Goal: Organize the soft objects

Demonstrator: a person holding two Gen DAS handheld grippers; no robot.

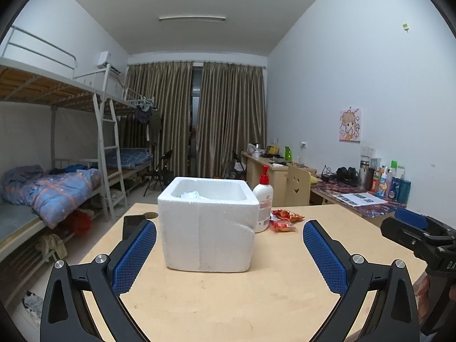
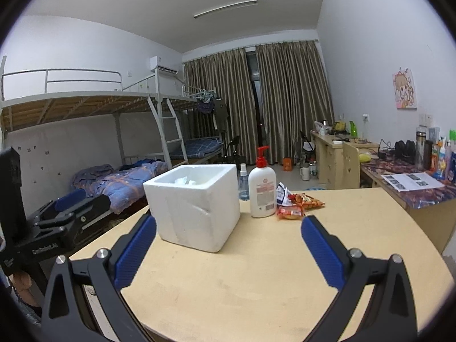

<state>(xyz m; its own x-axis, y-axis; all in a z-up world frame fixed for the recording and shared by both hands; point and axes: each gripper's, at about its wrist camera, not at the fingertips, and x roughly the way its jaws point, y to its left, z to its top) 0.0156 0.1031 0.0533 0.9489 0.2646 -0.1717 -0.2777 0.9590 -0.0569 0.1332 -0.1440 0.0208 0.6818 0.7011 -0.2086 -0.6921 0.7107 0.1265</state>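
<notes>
The foam box (image 1: 209,223) stood on the desk (image 1: 256,293), with something white and crumpled (image 1: 193,194) lying inside it. Just right of the box I saw a lotion bottle (image 2: 261,189), and right of that, red snack packets (image 2: 299,205) lay on the desk. Behind the box stood a small spray bottle (image 2: 243,182). I held my left tool (image 1: 229,252) open and empty before the box; my right tool (image 2: 228,245) likewise gaped wide, holding nothing.

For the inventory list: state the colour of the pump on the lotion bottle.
Red pump on a white lotion bottle; the right wrist view shows it best.
</notes>
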